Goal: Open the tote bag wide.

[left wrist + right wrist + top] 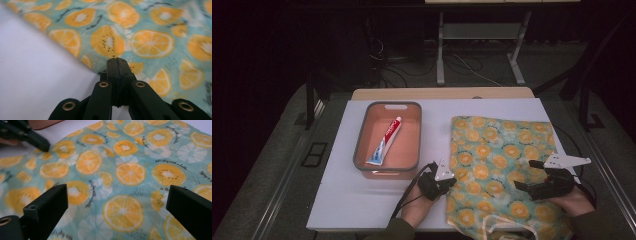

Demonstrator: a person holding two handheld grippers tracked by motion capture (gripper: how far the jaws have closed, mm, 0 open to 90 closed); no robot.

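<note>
Here, a person's two hand-held grippers work at a fruit-print cloth bag [499, 165] (teal, covered in orange slices) that lies flat over the right half of the white surface [337, 195], reaching its near edge. The left gripper [451, 183] sits at the bag's left edge, toward the near side; its fingers [117, 68] are pressed together right at the fabric's border, though whether cloth is caught between them cannot be told. The right gripper [524, 174] hovers over the bag near the surface's right edge, its fingers [47, 205] spread wide with nothing between them. An orange tray [362, 145] holding a toothpaste tube [384, 141] stands left of the bag.
</note>
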